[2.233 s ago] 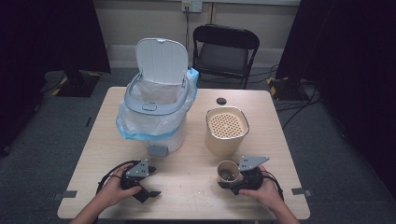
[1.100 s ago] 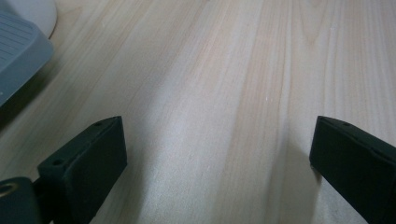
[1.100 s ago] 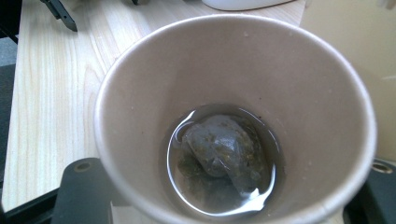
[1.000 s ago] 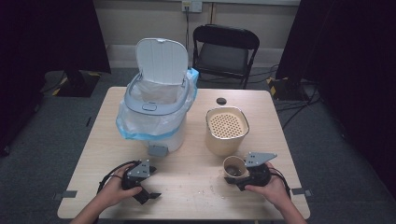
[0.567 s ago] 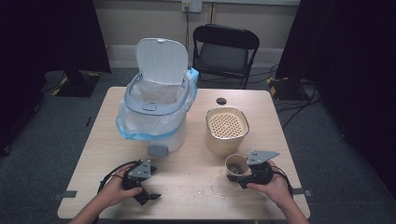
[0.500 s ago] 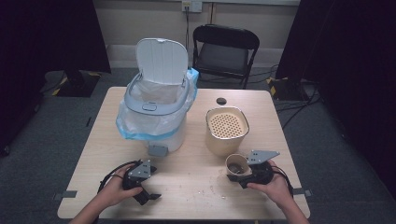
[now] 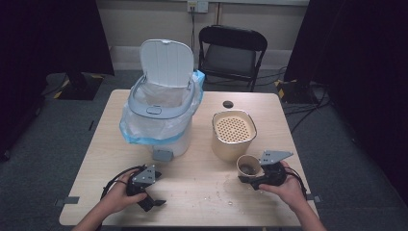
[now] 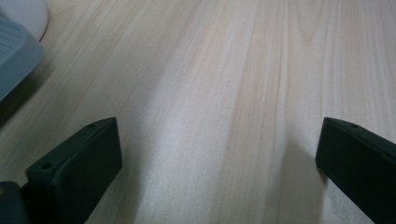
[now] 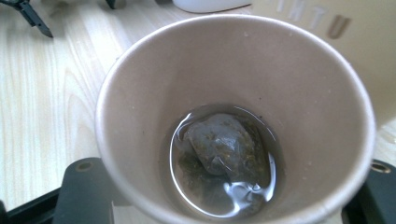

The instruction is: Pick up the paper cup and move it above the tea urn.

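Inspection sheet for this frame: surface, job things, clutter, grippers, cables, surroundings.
Surface: wooden table, small spill marks near the front.
Job things: paper cup holding a wet tea bag in a little liquid; beige strainer container; lidded bin, lid up, bag-lined.
Clutter: small dark disc.
Grippers: right gripper shut on the cup; left gripper open, empty.
Cables: one trails from each gripper.
Surroundings: folding chair, dark curtains.

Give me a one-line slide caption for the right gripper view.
Paper cup between the right tongs, holding a soaked tea bag in shallow liquid, over the wooden table.
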Tool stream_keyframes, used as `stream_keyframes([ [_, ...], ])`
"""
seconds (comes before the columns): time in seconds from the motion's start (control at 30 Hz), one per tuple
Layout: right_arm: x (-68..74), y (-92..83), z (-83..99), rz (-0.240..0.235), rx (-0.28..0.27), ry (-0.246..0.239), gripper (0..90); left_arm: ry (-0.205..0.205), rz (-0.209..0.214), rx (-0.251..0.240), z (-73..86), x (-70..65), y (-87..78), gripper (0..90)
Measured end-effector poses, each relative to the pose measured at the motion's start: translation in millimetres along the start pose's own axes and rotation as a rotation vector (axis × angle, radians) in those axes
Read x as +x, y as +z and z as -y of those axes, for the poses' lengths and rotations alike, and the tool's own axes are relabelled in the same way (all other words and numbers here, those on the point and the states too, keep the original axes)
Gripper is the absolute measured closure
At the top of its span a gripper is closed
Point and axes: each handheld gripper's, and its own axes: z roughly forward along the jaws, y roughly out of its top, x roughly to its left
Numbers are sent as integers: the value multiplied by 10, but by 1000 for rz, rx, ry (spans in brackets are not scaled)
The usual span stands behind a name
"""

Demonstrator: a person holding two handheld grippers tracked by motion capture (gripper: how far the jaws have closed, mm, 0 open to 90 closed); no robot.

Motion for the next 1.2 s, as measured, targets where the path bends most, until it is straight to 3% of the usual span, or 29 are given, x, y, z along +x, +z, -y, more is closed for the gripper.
stream_keyframes([
  [0.6, -295, -229, 7, 97, 22, 41, 296, 0, 0, 0, 0, 0, 0, 0],
  [0.93, -464, -240, 56, 132, 45, 55, 296, 0, 0, 0, 0, 0, 0, 0],
  [1.2, -590, -240, -3, 163, 54, 51, 297, 3, -5, 0, 0, 1, -2, 0],
])
